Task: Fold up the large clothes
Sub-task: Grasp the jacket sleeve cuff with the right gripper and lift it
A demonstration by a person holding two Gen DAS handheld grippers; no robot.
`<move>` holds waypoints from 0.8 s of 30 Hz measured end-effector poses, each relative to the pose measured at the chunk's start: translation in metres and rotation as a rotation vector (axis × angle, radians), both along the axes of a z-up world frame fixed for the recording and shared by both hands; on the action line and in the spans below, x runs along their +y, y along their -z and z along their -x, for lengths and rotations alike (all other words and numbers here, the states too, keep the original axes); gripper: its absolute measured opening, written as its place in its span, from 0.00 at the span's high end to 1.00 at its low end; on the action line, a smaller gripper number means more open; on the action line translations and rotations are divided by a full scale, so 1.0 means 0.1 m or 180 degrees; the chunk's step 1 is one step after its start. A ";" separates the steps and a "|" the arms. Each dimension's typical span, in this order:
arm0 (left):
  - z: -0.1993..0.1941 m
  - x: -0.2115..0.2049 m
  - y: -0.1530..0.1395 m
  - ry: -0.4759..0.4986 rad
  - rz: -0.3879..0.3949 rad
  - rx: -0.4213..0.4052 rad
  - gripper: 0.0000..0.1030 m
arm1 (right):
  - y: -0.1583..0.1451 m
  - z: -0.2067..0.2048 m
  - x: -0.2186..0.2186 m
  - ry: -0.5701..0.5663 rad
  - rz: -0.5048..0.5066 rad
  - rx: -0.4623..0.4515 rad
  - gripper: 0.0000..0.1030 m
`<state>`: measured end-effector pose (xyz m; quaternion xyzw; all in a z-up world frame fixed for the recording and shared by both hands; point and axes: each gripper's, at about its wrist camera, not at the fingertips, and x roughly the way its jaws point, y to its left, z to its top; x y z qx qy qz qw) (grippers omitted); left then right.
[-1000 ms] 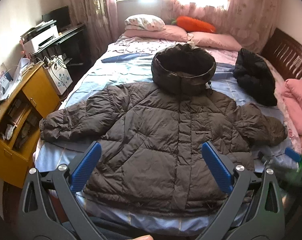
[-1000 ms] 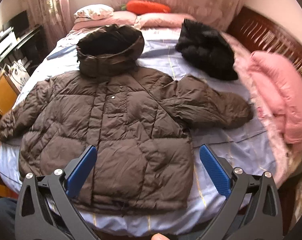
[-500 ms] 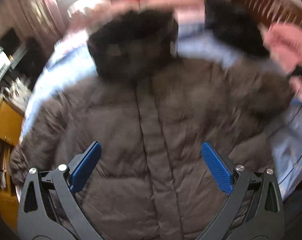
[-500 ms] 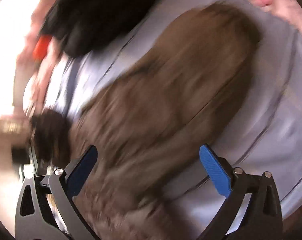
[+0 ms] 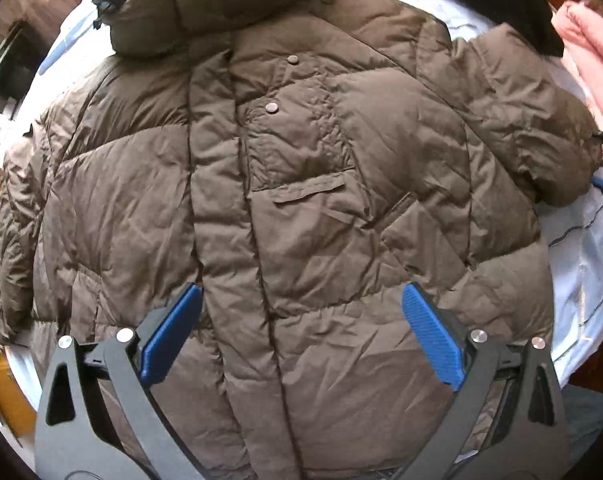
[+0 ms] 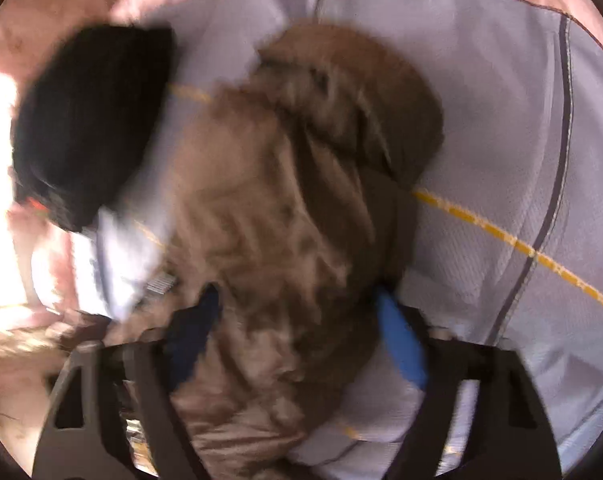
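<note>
Hovering spread wide over the jacket [image 5: 309,208], the left gripper [image 5: 301,332] holds nothing; the right gripper [image 6: 301,332] straddles a sleeve [image 6: 301,184], fingers apart.

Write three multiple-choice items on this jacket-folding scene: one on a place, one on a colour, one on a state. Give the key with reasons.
1. The brown jacket lies on:
A. a bed sheet
B. a wooden desk
C. a hanger

2. The left hand-held gripper has pads coloured:
A. red
B. blue
C. green

3. The left hand-held gripper's jaws are:
A. shut on a sleeve
B. shut on the hood
C. open

Key: 1 A, pale bed sheet shows around the jacket; 2 B, both pads are blue; 3 C, the pads stand wide apart over the jacket front.
</note>
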<state>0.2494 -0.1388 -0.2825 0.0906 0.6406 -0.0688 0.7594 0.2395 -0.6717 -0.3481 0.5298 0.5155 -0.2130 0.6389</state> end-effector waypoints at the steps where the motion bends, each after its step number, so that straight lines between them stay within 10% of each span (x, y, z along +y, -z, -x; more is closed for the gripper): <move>1: 0.00 -0.01 0.01 0.0007 -0.0029 0.0004 0.02 | 0.05 0.00 0.00 0.0005 0.0004 0.0033 0.69; 3: -0.02 -0.07 0.11 -0.0007 -0.0063 0.0056 0.02 | 0.01 0.02 0.02 0.0064 0.0009 -0.0115 0.90; 8: -0.08 -0.11 0.41 -0.0072 -0.0230 0.0258 0.02 | -0.53 0.21 -0.06 0.0463 0.0502 -0.0537 0.98; 11: -0.05 -0.13 0.59 -0.0057 -0.0491 0.0293 0.02 | -0.83 0.46 -0.04 0.0816 0.1002 -0.0221 0.98; 15: -0.02 -0.16 0.71 -0.0016 -0.0525 0.0330 0.02 | -0.51 0.52 -0.08 0.0879 0.0666 0.0101 0.99; 18: -0.02 -0.05 0.52 -0.0035 -0.0502 0.0306 0.02 | -0.76 0.63 -0.10 0.1073 0.0519 -0.0580 0.99; 24: -0.17 0.35 -0.06 -0.0467 -0.0356 -0.0240 0.02 | -1.95 0.37 0.59 0.0307 0.0478 -0.2155 1.00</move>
